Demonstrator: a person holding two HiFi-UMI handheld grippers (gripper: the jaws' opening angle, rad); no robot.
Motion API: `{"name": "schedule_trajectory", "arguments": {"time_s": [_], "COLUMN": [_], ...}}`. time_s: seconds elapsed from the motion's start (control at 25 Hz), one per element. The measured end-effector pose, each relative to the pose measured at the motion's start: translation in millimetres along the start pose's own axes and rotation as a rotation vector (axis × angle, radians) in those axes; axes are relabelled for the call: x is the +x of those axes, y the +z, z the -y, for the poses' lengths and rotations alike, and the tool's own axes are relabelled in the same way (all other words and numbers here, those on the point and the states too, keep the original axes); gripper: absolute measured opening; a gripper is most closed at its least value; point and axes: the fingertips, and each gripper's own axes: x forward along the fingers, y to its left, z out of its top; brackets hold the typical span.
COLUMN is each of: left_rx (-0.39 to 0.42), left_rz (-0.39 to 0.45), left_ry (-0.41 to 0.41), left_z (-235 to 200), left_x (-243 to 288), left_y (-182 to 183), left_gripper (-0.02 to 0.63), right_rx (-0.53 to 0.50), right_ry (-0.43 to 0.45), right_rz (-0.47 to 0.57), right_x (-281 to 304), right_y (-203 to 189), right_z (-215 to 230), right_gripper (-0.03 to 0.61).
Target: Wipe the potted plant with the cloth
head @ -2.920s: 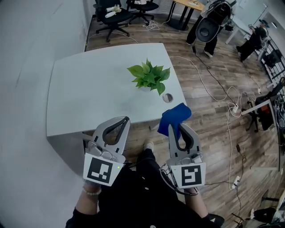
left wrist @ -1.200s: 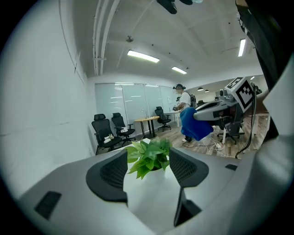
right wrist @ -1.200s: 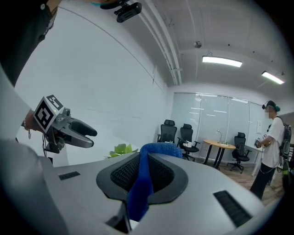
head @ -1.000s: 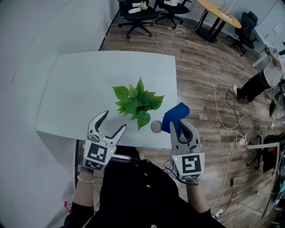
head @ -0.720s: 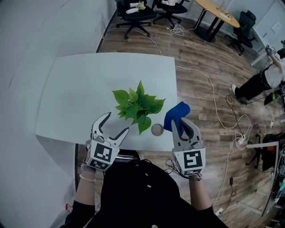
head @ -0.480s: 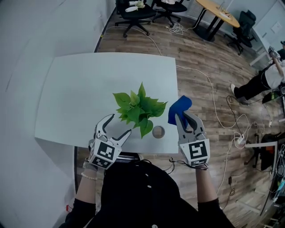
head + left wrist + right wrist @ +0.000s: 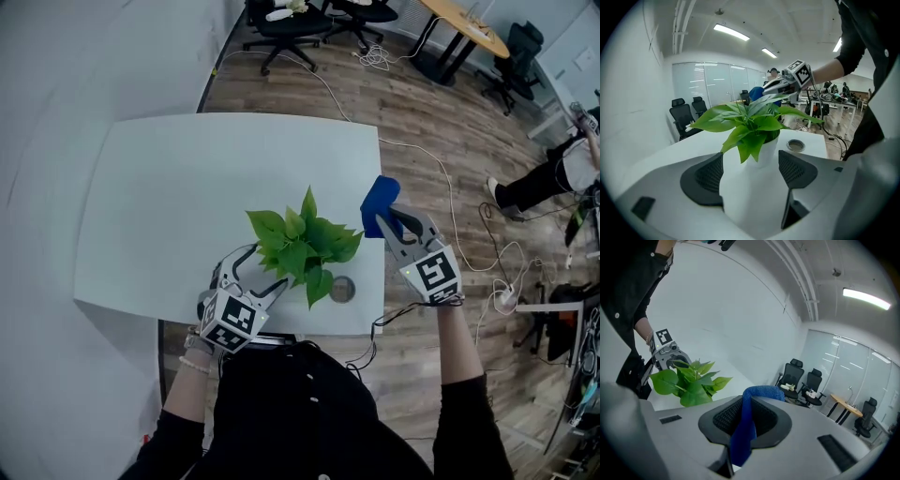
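Jaws of the left gripper (image 7: 263, 268), just opened wide, frame the white plant pot (image 7: 765, 149) untouched; in the head view it is hidden under green leaves (image 7: 305, 246). A blue cloth (image 7: 377, 202) is clamped in the right gripper (image 7: 390, 218), brought nearer the leaves on the white tabletop (image 7: 169, 197) than a second ago.
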Motion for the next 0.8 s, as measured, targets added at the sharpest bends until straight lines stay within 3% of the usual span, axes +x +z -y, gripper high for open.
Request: {"name": "schedule_trajectory", "arguments": {"time_s": [0.2,0.52,0.8], "left_rx": [0.006,0.023,0.053], "left_rz": [-0.005,0.004,0.008], "left_ry": [-0.042,-0.090,-0.108], "left_z": [3.3,3.6,6.6], "left_x": [9.2,24.7,33.6], "left_y": [-0.5,3.7,3.4], "left_gripper": [0.362,0.362,0.362], "right_rx": [-0.019,-0.111,-0.065], "right_ry": [0.123,0.379,0.526], "right_rz": [-0.040,-0.120,-0.144], "right_x": [31.5,74.3,83.4], "right_y": [-5.9,-11.8,-22.6], "right_z": [2.3,-41.4,-72.7], "right_gripper": [0.075,0.075,0.075]}}
